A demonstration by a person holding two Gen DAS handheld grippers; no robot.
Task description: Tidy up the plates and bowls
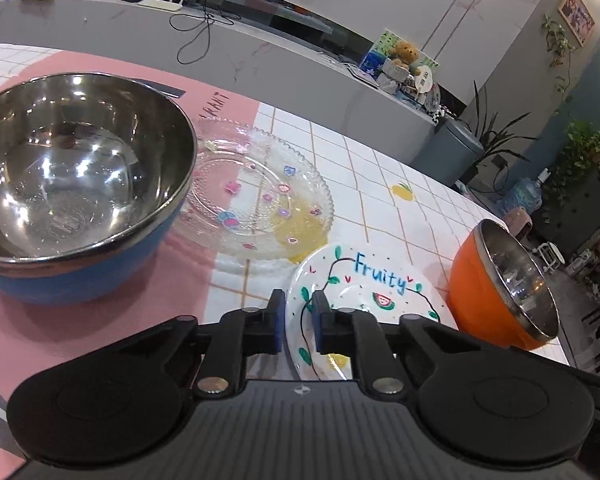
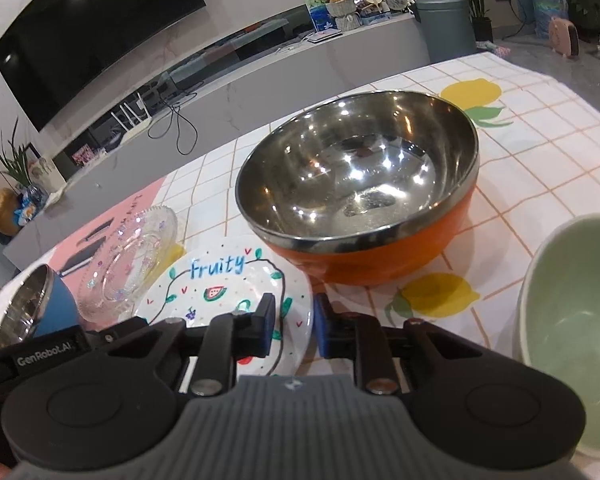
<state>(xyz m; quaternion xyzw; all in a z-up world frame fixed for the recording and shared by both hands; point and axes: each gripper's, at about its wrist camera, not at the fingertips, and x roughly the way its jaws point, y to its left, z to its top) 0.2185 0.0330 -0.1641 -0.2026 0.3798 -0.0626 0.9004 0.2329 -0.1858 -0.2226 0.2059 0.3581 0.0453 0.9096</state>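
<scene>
I hold a pair of tongs in each hand over a table covered with a white checked cloth (image 1: 380,168) printed with lemons. The landmark is a white plate (image 1: 364,288) painted with the word "Fruity" and a watermelon slice; it lies flat on the cloth. My left tongs (image 1: 299,320) straddle that plate's near left rim, one blue-padded finger outside the edge and one over the plate, jaws narrowed around the rim; I cannot tell whether the pads actually touch it. My right tongs (image 2: 293,330) straddle the same plate's (image 2: 220,280) near right rim, again with a visible gap, so I cannot tell if they grip. Just beyond the plate on its left, a clear glass plate (image 1: 260,192) with small coloured flowers meets its edge. Further left of that stands a blue bowl (image 1: 76,184) with a steel inside, on a pink mat (image 1: 188,272). Right of the Fruity plate stands an orange bowl (image 2: 360,196) with a steel inside, upright, just beside the plate. Further right is a pale green bowl (image 2: 580,312).
</scene>
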